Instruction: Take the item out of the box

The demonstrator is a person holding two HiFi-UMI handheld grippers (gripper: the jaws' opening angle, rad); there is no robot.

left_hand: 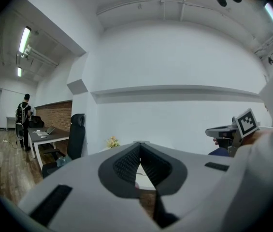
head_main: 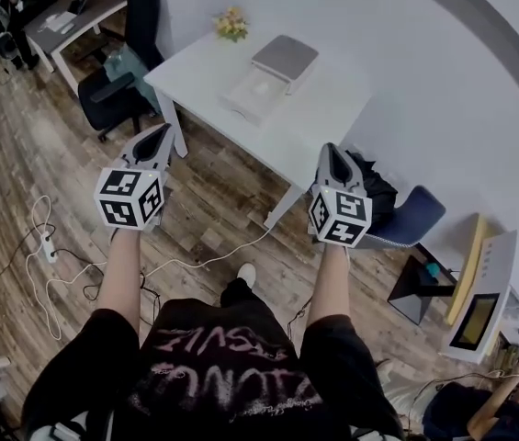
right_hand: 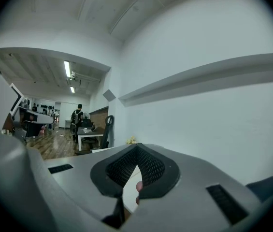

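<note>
1. Head view: a white table [head_main: 319,131] stands against a plain white wall [head_main: 443,81] on a wood-plank floor [head_main: 20,154]. The box [head_main: 264,85] sits around the middle of the tabletop, a white base with a grey lid on its far end. Can't tell what's inside it from here.
2. A little bunch of yellow flowers [head_main: 231,24] sits at the table's far corner by the wall.
3. The left gripper [head_main: 160,132] and right gripper [head_main: 332,149] are both held out over the floor, short of the table's near edges and well apart from the box.
4. Left gripper view: the jaws are clenched, tips meeting at [left_hand: 139,144], with nothing in them. The other gripper's marker cube [left_hand: 246,122] shows off to the right.
5. Right gripper view: same deal, tips pressed together [right_hand: 137,146] and nothing held.
6. Around the room: a black office chair [head_main: 112,95] by the table's left corner, a black bag [head_main: 374,191] under its right side and a blue chair [head_main: 415,214] next to that. A white cable [head_main: 204,260] trails across the floor to a power strip [head_main: 50,246].
7. Further back there's a desk [head_main: 75,16], a brick wall [left_hand: 54,112], strip lights [left_hand: 24,38] and a person with a backpack [left_hand: 24,115].
8. Writing: the cubes [head_main: 130,197] carry only black-and-white square patterns. The black T-shirt [head_main: 222,366] has pale lettering, but it's upside down and I can't read it.
</note>
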